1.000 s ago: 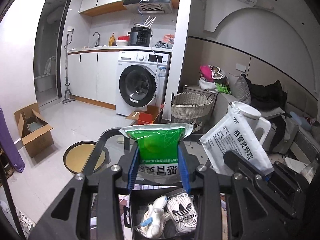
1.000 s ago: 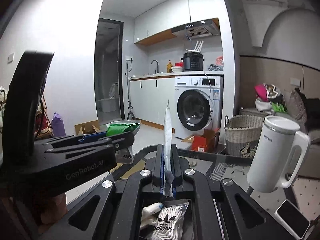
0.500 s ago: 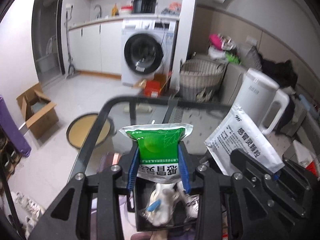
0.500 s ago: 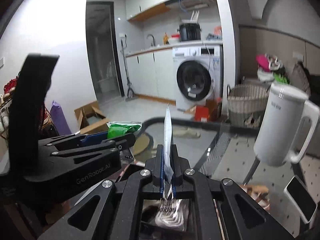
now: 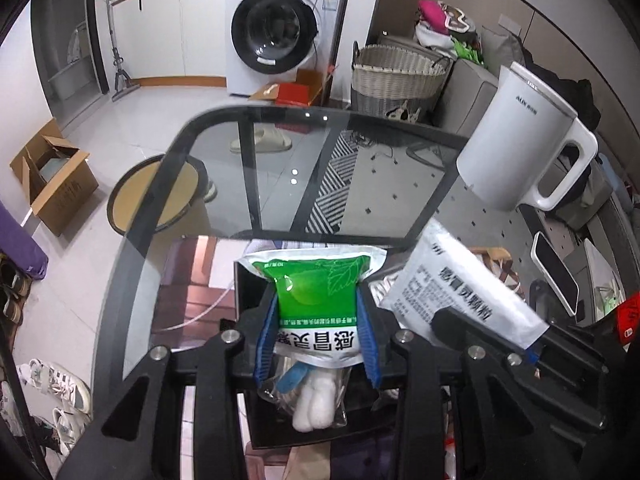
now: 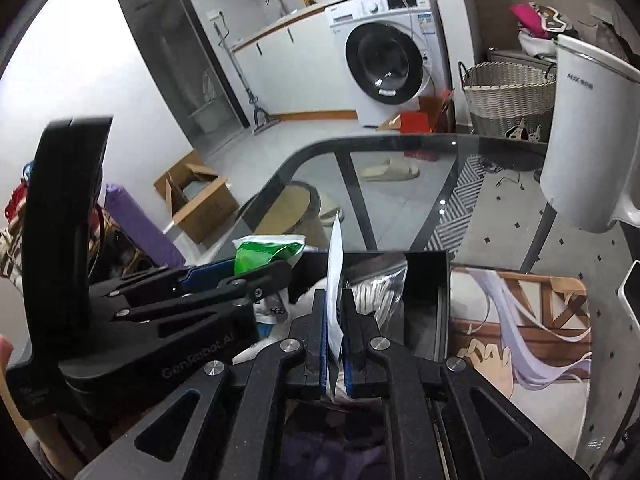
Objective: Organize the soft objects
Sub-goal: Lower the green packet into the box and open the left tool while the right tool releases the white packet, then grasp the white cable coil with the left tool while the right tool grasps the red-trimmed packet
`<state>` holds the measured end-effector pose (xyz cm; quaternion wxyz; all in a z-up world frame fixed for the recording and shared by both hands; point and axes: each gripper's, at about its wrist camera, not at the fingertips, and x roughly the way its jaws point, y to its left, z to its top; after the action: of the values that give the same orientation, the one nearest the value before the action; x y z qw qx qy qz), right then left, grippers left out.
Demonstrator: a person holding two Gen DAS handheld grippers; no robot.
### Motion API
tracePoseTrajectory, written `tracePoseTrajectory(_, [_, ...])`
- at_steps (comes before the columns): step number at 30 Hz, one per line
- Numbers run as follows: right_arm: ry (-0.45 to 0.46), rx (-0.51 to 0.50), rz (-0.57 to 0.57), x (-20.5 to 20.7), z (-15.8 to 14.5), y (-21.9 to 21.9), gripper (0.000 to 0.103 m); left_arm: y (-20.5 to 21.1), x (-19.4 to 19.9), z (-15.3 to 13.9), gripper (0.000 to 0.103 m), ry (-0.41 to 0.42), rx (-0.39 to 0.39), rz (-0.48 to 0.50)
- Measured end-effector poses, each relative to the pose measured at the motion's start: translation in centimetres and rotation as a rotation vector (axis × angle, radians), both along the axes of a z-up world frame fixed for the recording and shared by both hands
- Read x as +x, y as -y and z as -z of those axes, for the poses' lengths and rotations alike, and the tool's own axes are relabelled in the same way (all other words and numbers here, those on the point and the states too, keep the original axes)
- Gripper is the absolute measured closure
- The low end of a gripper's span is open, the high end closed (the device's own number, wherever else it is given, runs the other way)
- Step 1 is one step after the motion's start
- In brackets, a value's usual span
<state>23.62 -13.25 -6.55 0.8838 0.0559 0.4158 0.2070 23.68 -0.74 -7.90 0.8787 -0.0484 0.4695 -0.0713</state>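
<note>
My left gripper (image 5: pixel 316 304) is shut on a green and white medicine packet (image 5: pixel 316 296), held above a black open box (image 5: pixel 248 280) on the glass table. Clear bags with a white plush toy (image 5: pixel 314 408) lie in the box below. My right gripper (image 6: pixel 335 300) is shut on a white medicine packet (image 6: pixel 334 256), seen edge-on, just right of the left gripper; it also shows flat in the left wrist view (image 5: pixel 460 292). The left gripper (image 6: pixel 256 276) and its green packet (image 6: pixel 264 250) show in the right wrist view, over the box's (image 6: pixel 426 280) left side.
A white electric kettle (image 5: pixel 516 140) stands at the table's right. A phone (image 5: pixel 554 272) lies right of the box, by a printed mat (image 6: pixel 520 320). Beyond the table edge (image 5: pixel 320 114) are a wicker basket (image 5: pixel 396 76), a washing machine (image 5: pixel 276 24) and a cardboard box (image 5: pixel 52 176).
Both grippers have tilted down and lowered toward the black box, each still holding its packet. The table top and box now fill more of both views.
</note>
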Motion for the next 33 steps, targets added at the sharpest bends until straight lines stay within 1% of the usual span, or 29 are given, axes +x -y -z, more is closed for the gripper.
tracePoseTrajectory(3, [-0.01, -0.039, -0.008, -0.1, 0.5, -0.5, 0.097, -0.1, 0.1, 0.7, 0.068, -0.023, -0.002, 0.004])
tracePoseTrajectory(5, [-0.019, -0.043, -0.011, 0.0, 0.8, -0.5, 0.097, -0.2, 0.1, 1.0, 0.067, -0.037, -0.009, 0.001])
tracePoseTrajectory(7, [-0.031, -0.06, -0.009, 0.0, 0.8, -0.6, 0.095, -0.4, 0.1, 1.2, 0.066, -0.053, -0.017, 0.003])
tracePoseTrajectory(10, [-0.034, -0.076, -0.005, -0.1, 0.8, -0.6, 0.093, -0.6, 0.2, 1.5, 0.061, -0.064, -0.027, -0.001])
tracePoseTrajectory(13, [-0.044, -0.078, 0.002, -0.1, 0.9, -0.4, 0.089, -0.8, 0.3, 1.5, 0.056, -0.067, -0.025, -0.01])
tracePoseTrajectory(15, [-0.053, -0.085, 0.009, -0.1, 0.9, -0.3, 0.083, -0.9, 0.3, 1.6, 0.049, -0.075, -0.021, -0.018])
tracePoseTrajectory(16, [-0.061, -0.087, 0.015, -0.1, 1.0, -0.1, 0.082, -1.0, 0.3, 1.7, 0.049, -0.084, -0.03, -0.017])
tracePoseTrajectory(18, [-0.08, -0.083, 0.015, -0.1, 1.0, 0.1, 0.075, -1.2, 0.2, 1.8, 0.048, -0.093, -0.046, -0.012])
tracePoseTrajectory(21, [-0.074, -0.081, 0.008, -0.5, 0.6, 0.4, 0.068, -1.1, -0.2, 1.3, 0.048, -0.082, -0.041, -0.001])
tracePoseTrajectory(26, [-0.029, -0.117, 0.0, -1.6, -0.8, 0.5, 0.067, -1.3, -1.8, -0.5, 0.047, -0.068, -0.079, 0.012])
tracePoseTrajectory(28, [-0.005, -0.131, -0.004, -2.3, -1.7, 0.7, 0.067, -1.3, -3.0, -1.6, 0.047, -0.049, -0.068, 0.015])
tracePoseTrajectory(31, [0.014, -0.178, 0.002, -3.6, -2.6, 1.0, 0.066, -1.0, -5.1, -3.1, 0.046, -0.021, -0.076, 0.053])
tracePoseTrajectory(32, [0.013, -0.17, -0.006, -4.2, -2.9, 1.3, 0.065, -0.9, -5.9, -3.4, 0.043, -0.024, -0.086, 0.062])
tracePoseTrajectory(33, [0.008, -0.164, -0.013, -4.7, -3.0, 1.6, 0.059, -0.9, -6.4, -3.5, 0.043, -0.036, -0.1, 0.066])
